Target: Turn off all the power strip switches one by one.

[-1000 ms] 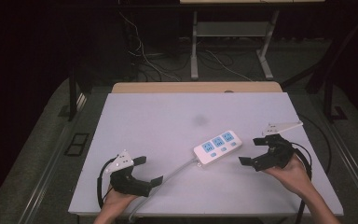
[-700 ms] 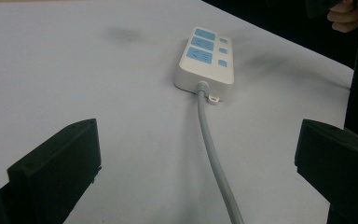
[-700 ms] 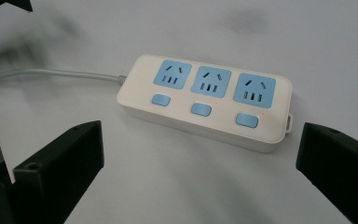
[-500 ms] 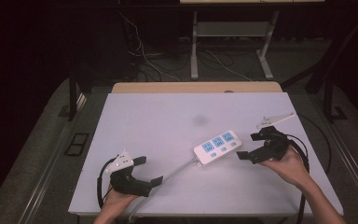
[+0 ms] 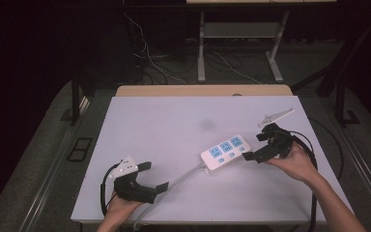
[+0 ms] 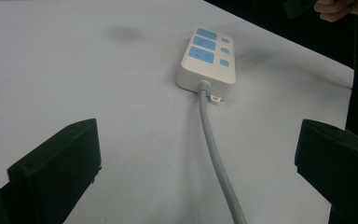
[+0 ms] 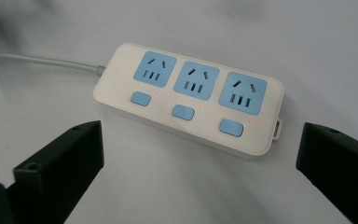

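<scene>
Just power strip (image 7: 189,100) between spread jaws

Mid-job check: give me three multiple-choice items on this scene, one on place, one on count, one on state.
1. Where does the power strip lie?
A. Next to the right tool
B. Between the left tool's jaws
C. On the floor

2. How many blue sockets does it have?
A. Two
B. Three
C. Five

3. How are the left tool's jaws?
A. Shut on the cord
B. Shut, holding nothing
C. Open

Answers: 1 A, the high view shows it beside that tool; 2 B, the right gripper view shows three; 3 C, the left gripper view shows its jaws wide apart.
</scene>
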Tool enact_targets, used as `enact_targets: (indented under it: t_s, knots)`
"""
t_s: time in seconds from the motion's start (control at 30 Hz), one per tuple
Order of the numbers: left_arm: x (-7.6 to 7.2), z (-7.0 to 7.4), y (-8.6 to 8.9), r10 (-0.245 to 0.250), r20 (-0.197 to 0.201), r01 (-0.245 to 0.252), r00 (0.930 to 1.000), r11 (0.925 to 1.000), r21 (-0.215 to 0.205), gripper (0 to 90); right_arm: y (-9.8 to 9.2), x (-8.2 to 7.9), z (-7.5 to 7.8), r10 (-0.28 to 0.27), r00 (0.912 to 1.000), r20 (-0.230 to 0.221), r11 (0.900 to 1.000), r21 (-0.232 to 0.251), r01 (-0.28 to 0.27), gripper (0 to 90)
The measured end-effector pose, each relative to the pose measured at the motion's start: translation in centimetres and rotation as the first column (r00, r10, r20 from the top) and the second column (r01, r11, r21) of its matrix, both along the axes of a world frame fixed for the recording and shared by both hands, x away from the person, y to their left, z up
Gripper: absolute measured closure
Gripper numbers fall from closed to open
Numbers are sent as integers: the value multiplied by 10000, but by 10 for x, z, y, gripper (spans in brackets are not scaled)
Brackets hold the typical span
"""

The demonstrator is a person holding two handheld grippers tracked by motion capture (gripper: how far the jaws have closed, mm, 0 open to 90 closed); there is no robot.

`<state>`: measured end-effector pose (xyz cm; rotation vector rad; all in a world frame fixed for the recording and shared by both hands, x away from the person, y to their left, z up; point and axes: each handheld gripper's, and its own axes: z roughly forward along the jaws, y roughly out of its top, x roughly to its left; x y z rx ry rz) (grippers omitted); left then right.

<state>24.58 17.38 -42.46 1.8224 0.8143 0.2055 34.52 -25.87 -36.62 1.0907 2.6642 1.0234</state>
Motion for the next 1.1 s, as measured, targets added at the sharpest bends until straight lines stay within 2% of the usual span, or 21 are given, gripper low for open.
enact_targets:
  t_s: [0.3, 0.57, 0.73, 0.97, 1.0, 1.03, 1.1]
  knots:
    - [0, 0, 0, 8, -17, -8, 10000, 10000, -22, 0, 10, 13, -5, 442, 9990, -109, 9979, -463, -446, 5]
    - [1, 0, 1, 41, -9, -41, 10000, 10000, -29, 0, 11, 21, -13, 622, 9981, -26, 9969, -476, -623, 5]
    - [1, -1, 0, 9, -27, -10, 10000, 10000, -33, 0, 7, 26, -16, 588, 9982, 94, 9973, -448, -583, 5]
    - [1, -1, 0, 18, -7, -18, 10000, 10000, -38, 0, 5, 33, -21, 396, 9991, -124, 9975, -580, -403, 5]
    - [1, -1, 1, 18, 1, -18, 10000, 10000, -39, 0, 5, 34, -22, 322, 9993, -179, 9971, -680, -334, 13]
    - [2, -1, 1, 14, 6, -13, 10000, 10000, -38, 0, 3, 35, -23, 414, 9985, -357, 9971, -622, -436, 155]
    - [2, -1, 1, 13, 7, -13, 10000, 10000, -28, 0, 2, 37, -24, 514, 9973, -521, 9973, -496, -540, 175]
